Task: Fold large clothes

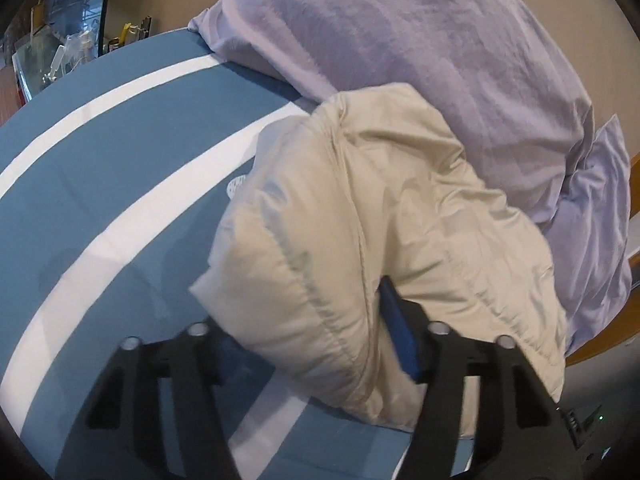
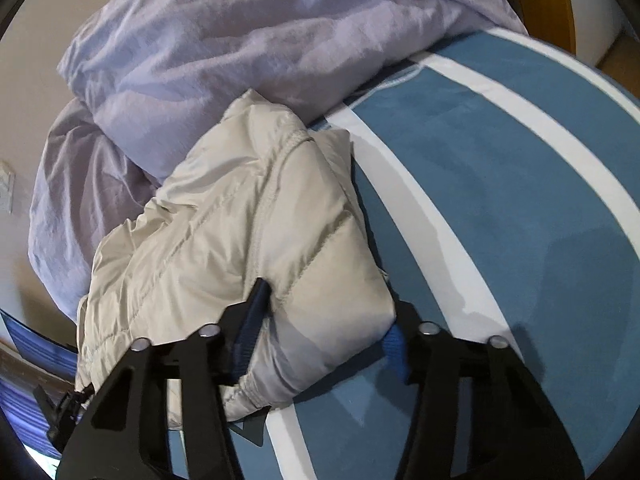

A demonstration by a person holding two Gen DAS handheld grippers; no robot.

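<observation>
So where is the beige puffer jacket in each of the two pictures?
Left wrist view: the beige puffer jacket fills centre to lower right, between the gripper fingers.
Right wrist view: the beige puffer jacket lies centre-left, running to the lower left.
Shared landmark: the lilac duvet behind it.

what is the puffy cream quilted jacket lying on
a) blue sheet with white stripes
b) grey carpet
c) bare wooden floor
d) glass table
a: the puffy cream quilted jacket rests on the blue sheet with white stripes, its far end against the rumpled lilac duvet.
</observation>
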